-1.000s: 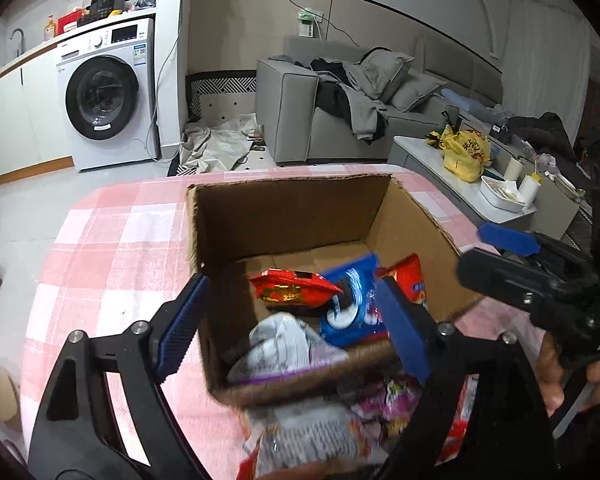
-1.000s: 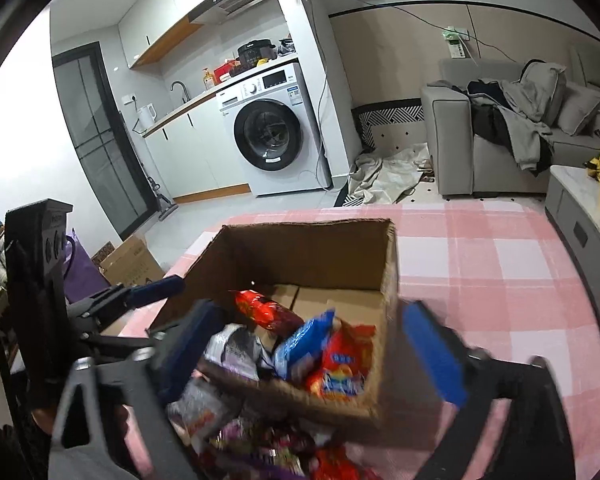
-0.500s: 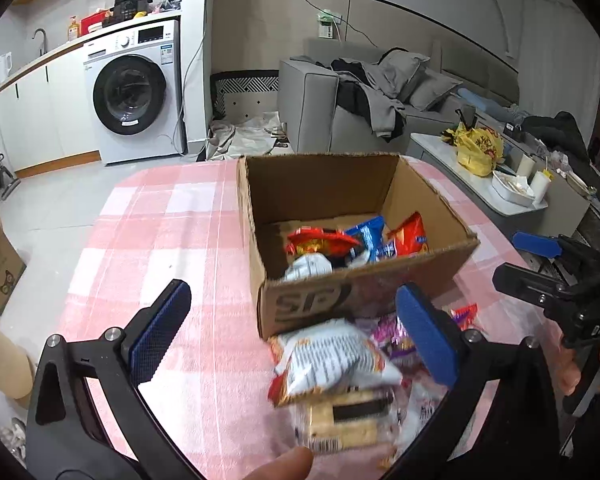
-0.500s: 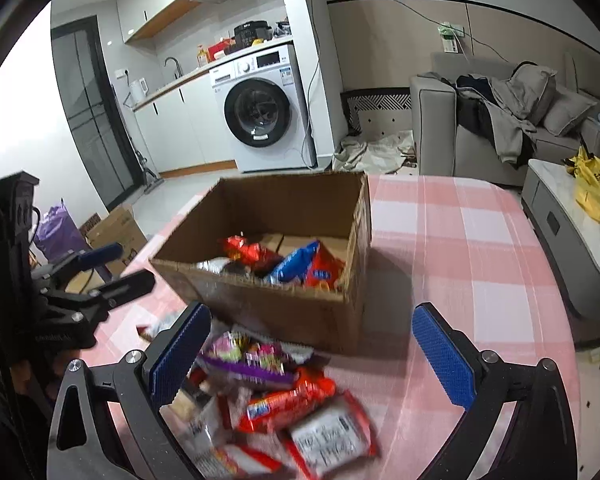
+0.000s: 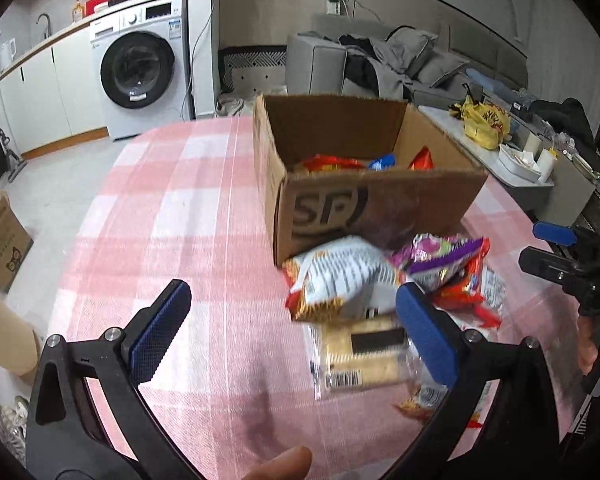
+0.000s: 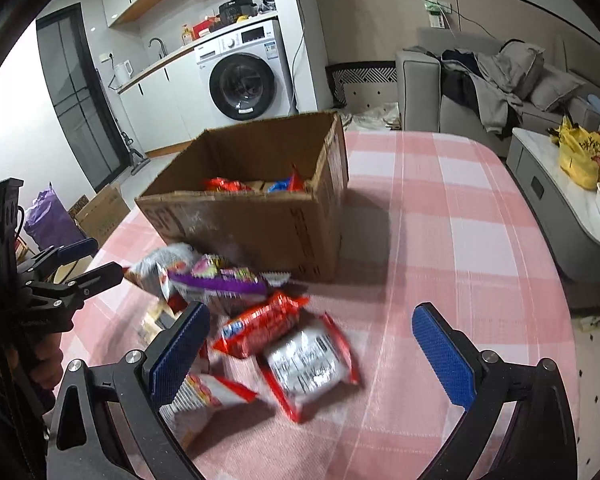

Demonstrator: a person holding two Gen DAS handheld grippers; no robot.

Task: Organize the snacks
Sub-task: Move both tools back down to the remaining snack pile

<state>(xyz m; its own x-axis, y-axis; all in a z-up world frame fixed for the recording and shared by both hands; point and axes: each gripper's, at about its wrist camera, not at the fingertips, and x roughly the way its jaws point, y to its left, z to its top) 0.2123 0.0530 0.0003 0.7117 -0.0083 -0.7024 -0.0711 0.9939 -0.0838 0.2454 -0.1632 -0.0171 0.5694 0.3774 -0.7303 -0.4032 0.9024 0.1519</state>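
Worktop (image 5: pixel 172 216) in pink and white check fills both wrist views, and on it, beyond both sets of jaws, stands an open cardboard box (image 5: pixel 380 208) with a few snack packets already lying on its floor. Snack pile (image 6: pixel 260 320) lies loose on the cloth just this side of the box. The left gripper (image 5: pixel 290 332) has just been opening; its jaws stand wide with nothing between them, and a white crinkled packet (image 5: pixel 340 280) sits just ahead of its right-hand jaw, over a clear-wrapped cracker pack (image 5: pixel 360 356). The right gripper (image 6: pixel 312 344) is likewise spread wide and empty; a red wrapper (image 6: pixel 260 324) and a silver-faced red packet (image 6: pixel 308 360) lie between and just ahead of its jaws.

Judged from this, the step is picking the next packet. It would go best by taking one top packet at a time, bringing the jaws down astride its narrow width, closing gently on the crinkly film, then lifting clear of the box wall.
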